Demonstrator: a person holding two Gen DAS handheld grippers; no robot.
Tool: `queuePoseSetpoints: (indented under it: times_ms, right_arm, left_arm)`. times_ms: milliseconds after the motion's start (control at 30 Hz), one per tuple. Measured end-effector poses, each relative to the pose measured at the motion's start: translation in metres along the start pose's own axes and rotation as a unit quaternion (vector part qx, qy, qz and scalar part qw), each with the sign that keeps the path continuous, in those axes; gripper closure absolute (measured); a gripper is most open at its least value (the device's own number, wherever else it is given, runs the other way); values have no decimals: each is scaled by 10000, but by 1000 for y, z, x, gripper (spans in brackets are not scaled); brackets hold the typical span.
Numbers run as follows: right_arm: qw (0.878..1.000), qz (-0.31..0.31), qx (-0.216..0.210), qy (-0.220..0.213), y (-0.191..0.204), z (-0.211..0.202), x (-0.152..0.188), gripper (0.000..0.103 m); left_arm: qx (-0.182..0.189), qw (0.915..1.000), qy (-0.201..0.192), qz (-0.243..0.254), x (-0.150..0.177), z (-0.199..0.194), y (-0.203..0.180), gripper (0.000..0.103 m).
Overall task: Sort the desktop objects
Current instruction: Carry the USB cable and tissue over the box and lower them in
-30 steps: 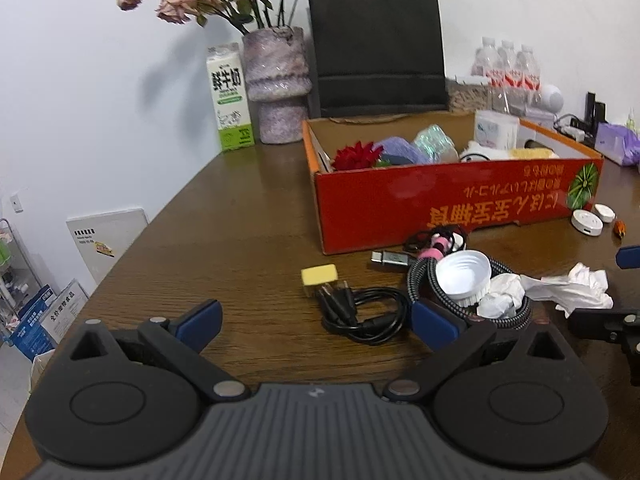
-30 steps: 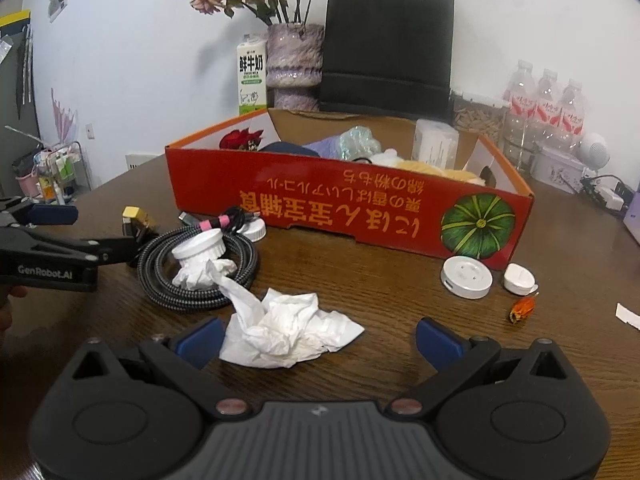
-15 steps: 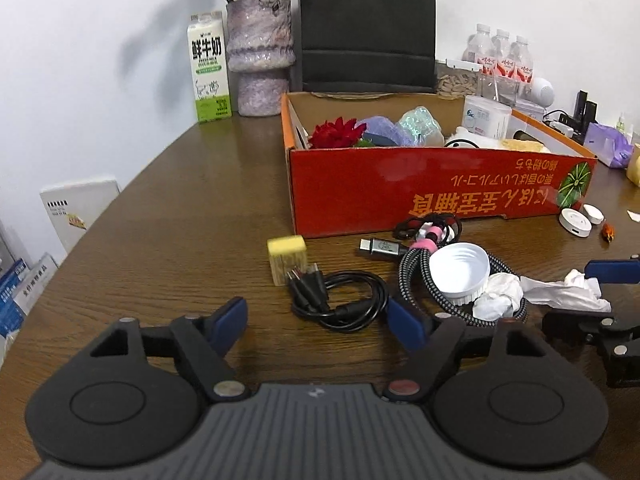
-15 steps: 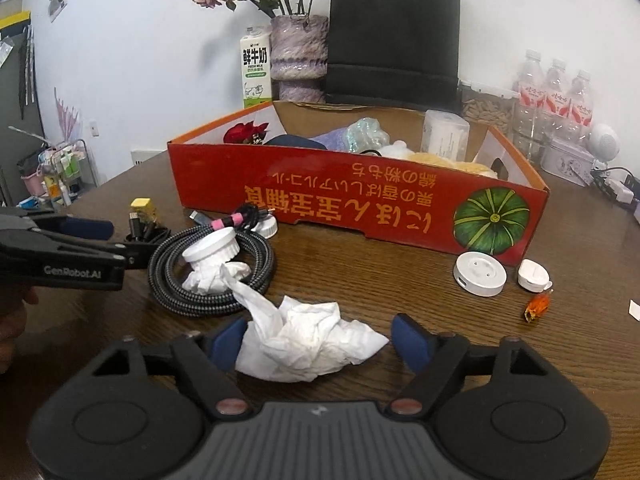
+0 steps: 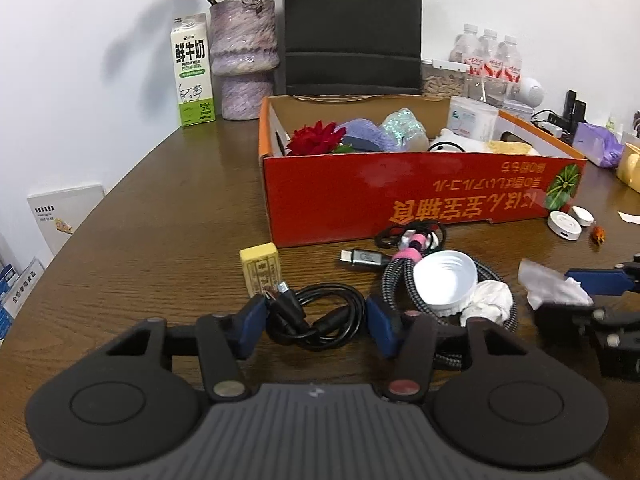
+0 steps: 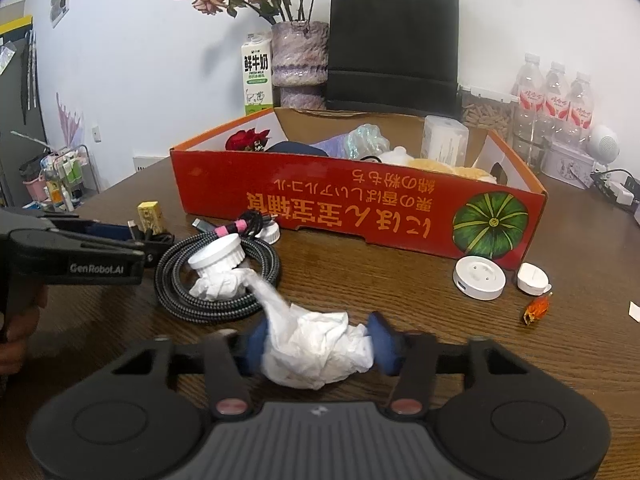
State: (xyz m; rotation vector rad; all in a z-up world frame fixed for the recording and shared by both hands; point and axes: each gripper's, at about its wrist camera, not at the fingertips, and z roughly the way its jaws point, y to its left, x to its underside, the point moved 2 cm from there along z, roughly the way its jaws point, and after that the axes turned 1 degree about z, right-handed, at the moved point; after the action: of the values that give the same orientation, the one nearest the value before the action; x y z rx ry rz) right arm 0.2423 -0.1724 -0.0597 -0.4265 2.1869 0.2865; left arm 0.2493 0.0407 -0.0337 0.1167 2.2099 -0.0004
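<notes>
Since half a second ago the left tongs [image 5: 316, 322] have narrowed and come forward: their blue pads now flank the coiled black cable [image 5: 316, 316], still spread, with a gap visible on the right side, so no pinch yet. The right tongs [image 6: 320, 346] have also narrowed from wide open and now pinch the crumpled white tissue [image 6: 320, 354] between both pads; a tail of the tissue trails up toward the braided cable coil [image 6: 216, 280].

The black cable lies on the wooden surface [image 5: 160, 216] just in front of the red cardboard box [image 5: 400, 196], with a small yellow block [image 5: 262, 268] touching its plug end. The braided coil sits just beside it, toward the right, with a white cap [image 5: 446, 278] resting inside its ring and a second wad of tissue [image 5: 488, 304] against the cap.

Box contents, as seen from the left wrist: a red artificial flower [image 5: 316, 138] in the near left corner, a purple-blue cloth item [image 5: 364, 134], an iridescent wrapped item [image 5: 404, 128], a white cylindrical container [image 5: 472, 118] toward the back right, something yellow [image 5: 508, 147] along the front wall.

Near the box's right front corner: a round white disc [image 6: 479, 278], a smaller white piece [image 6: 532, 278], an orange scrap [image 6: 536, 309].
</notes>
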Motion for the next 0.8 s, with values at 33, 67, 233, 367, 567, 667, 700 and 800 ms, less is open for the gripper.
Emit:
queuePoseSetpoints:
  times_ms: [33,67,233,367,567,667,700,800]
  right_arm:
    - [10000,23,-16,-14,-1,0,0,68]
    - [10000,45,-29,-23,-2,-1,0,71]
    - [9998,118,-120,-105,-4,-3,0,86]
    - [9994,138,-200,-226,-4,-7,0,92]
    - [9984,105,-225,-513,-3,-16,-3,93]
    - [9973,115,-220,-692,-4,-22,-7,93]
    - [9968,111,-200,-760,-4,-24,-10,93]
    - [9951,87,-111,-978,-7,-30,-22,93]
  left_arm:
    - [-5,10000,-4,-2,0,-1,-1,48]
    - [-22,10000,-12,-9,1,-2,-1,48]
    - [-79,9999,-96,-13,3,-7,-3,49]
    - [-100,9998,-176,-34,3,-14,-3,48]
    - [-123,9992,-363,-93,0,-27,-1,48]
    - [-147,9982,-557,-143,-6,-37,0,49]
    - [-152,9977,-638,-158,-10,-41,0,48]
    - [-145,9958,-883,-186,-22,-49,-1,48]
